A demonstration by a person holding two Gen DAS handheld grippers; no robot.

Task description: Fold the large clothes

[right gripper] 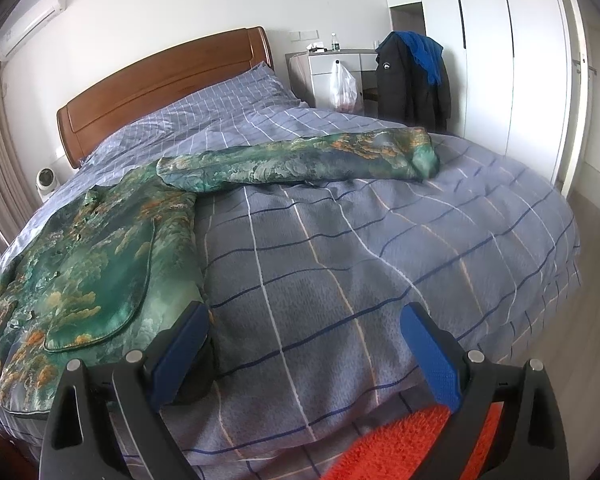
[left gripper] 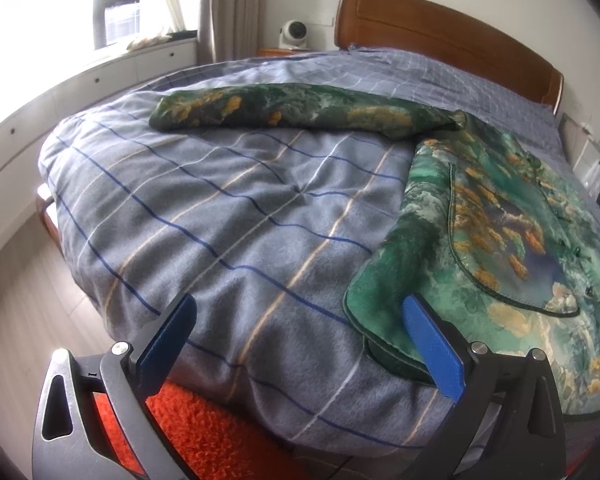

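Garment (left gripper: 500, 216): one large padded jacket, green brocade with orange-gold and pale cloud-like patterning, dark piping tracing a curved front flap. Lies face-up and spread flat on the checked grey-blue quilt (left gripper: 228, 208) of a bed.

Position, left gripper (left gripper: 300, 344): fingers spread wide, nothing between them. The jacket's lower corner sits just at the inner fingertip; the body runs ahead and to the inner side. One sleeve (left gripper: 300, 110) stretches straight out, far ahead of the fingertips and across the view.

Position, right gripper (right gripper: 304, 348): fingers likewise apart and empty. The hem corner lies against the inner finger; bare quilt fills the gap between the fingers. The other sleeve (right gripper: 300, 160) extends well ahead, crossing beyond both fingertips.

Condition: cloth looks glossy and thick, quilted; both sleeves plump, cuffs rounded. The body lies smooth with few wrinkles.

Hazards, as judged:
- Slippery sheen may let a pinched corner slide out if only the top layer is caught.
- Soft quilt beneath could be gripped along with the hem, dragging bedding into the fold.
- Bulk of padding may spring a fold back open.
- Uneven lift between the two grippers would skew the fold line.
- The hem sits near the bed's edge; a pull toward the fingers could tip it off onto the orange rug (right gripper: 384, 444).
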